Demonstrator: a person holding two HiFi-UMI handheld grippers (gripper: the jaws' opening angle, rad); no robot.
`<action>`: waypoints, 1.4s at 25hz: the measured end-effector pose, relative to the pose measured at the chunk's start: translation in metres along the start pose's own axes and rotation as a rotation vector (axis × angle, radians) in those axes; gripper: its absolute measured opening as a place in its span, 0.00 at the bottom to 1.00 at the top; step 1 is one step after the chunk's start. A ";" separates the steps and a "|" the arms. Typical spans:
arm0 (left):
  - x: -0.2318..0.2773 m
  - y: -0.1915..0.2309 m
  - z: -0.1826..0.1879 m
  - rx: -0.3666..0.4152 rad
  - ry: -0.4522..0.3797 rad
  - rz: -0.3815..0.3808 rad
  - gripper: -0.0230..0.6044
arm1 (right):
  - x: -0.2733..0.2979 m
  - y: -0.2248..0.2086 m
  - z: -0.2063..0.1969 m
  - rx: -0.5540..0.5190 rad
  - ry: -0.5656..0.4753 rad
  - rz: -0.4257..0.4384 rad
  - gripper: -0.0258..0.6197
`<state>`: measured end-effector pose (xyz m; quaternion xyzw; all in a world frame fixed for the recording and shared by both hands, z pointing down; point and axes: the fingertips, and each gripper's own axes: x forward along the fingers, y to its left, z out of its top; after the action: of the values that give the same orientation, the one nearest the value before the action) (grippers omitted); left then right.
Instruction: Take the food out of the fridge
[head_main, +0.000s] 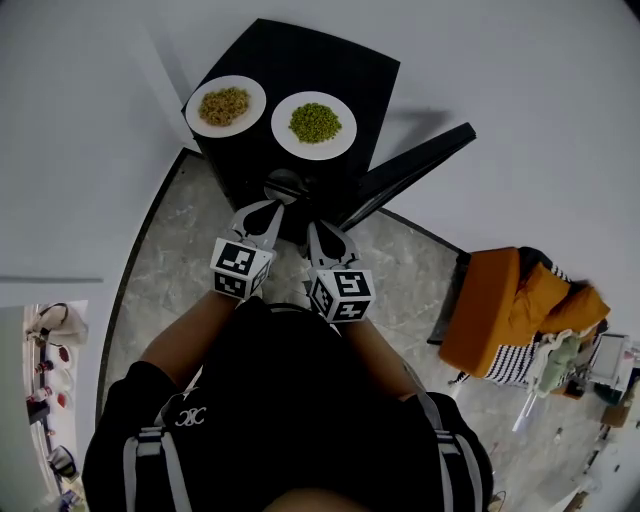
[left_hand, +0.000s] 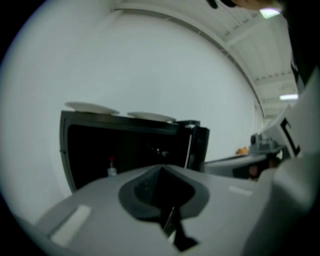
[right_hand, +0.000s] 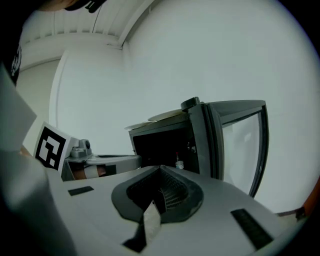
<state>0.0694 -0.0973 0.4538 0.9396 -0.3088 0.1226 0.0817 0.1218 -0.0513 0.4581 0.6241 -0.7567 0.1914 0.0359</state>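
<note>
- While the left gripper (left_hand: 160, 170) has its jaws pressed together on nothing, the plate of brownish food (head_main: 225, 106) sits ahead of it and a little to its left, on top of the black fridge (head_main: 330, 62). From the left gripper view only the plate's rim shows, edge-on, and the food is hidden.
- Inside the fridge, ahead of that gripper's tips, the dark swallows nearly everything. One small bottle (left_hand: 111, 170) with a red cap is all that can be made out.
- The plate of green peas (head_main: 315, 123) stands ahead of both grippers, just beside the first plate and not touching it.
- The right gripper (right_hand: 161, 171) is likewise fully closed and empty, just beside the left one. In the head view both sets of tips merge with the fridge's dark front, so whether they touch it is unclear.
- The open door (right_hand: 240, 145) stands to the right of the right gripper, its foot hidden behind the gripper's own body.
- Well off to the right, an orange bundle (head_main: 505, 305) and striped items (head_main: 515, 365) lie partly blocked by each other. What they are cannot be told.
</note>
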 end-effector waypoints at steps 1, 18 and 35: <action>0.000 -0.001 -0.003 -0.031 0.003 -0.008 0.04 | 0.000 0.001 0.000 0.001 0.002 0.004 0.04; -0.013 -0.009 -0.021 -0.112 0.037 0.045 0.04 | -0.008 -0.003 -0.024 0.065 0.051 0.043 0.04; -0.068 0.056 -0.079 -0.184 0.058 0.160 0.04 | 0.062 0.021 -0.143 0.653 0.144 0.102 0.06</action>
<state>-0.0317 -0.0853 0.5150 0.8966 -0.3901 0.1272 0.1665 0.0617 -0.0581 0.6027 0.5489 -0.6810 0.4690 -0.1222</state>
